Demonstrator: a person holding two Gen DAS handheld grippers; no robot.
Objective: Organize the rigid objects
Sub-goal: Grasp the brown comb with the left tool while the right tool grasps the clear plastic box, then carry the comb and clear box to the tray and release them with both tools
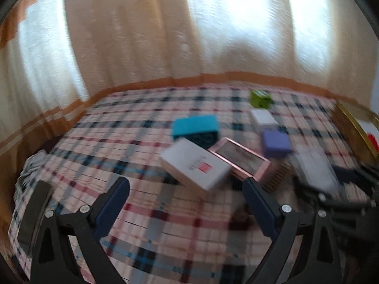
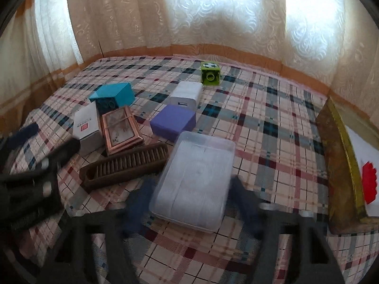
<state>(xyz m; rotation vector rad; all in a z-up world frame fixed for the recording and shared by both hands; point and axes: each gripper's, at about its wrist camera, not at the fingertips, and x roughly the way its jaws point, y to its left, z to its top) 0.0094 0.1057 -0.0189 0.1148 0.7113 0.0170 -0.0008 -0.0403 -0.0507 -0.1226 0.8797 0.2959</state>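
On a plaid cloth (image 2: 260, 123) lie a clear plastic box (image 2: 195, 179), a purple box (image 2: 174, 122), a white charger (image 2: 187, 93), a green block (image 2: 209, 73), a teal block (image 2: 113, 97), a white carton (image 2: 86, 127), a pink-framed picture (image 2: 120, 130) and a brown comb-like rack (image 2: 125, 163). My right gripper (image 2: 191, 189) is open, its fingers on either side of the clear box's near end. My left gripper (image 1: 186, 196) is open and empty, just short of the white carton (image 1: 196, 165) and pink frame (image 1: 240, 157). The left view is blurred.
A gold-edged tray (image 2: 341, 156) with a red piece (image 2: 369, 184) lies at the right. Curtains hang behind the table. The left gripper's arm (image 2: 30, 182) shows at the left of the right wrist view. The teal block (image 1: 195, 126) and purple box (image 1: 276, 143) lie beyond the left gripper.
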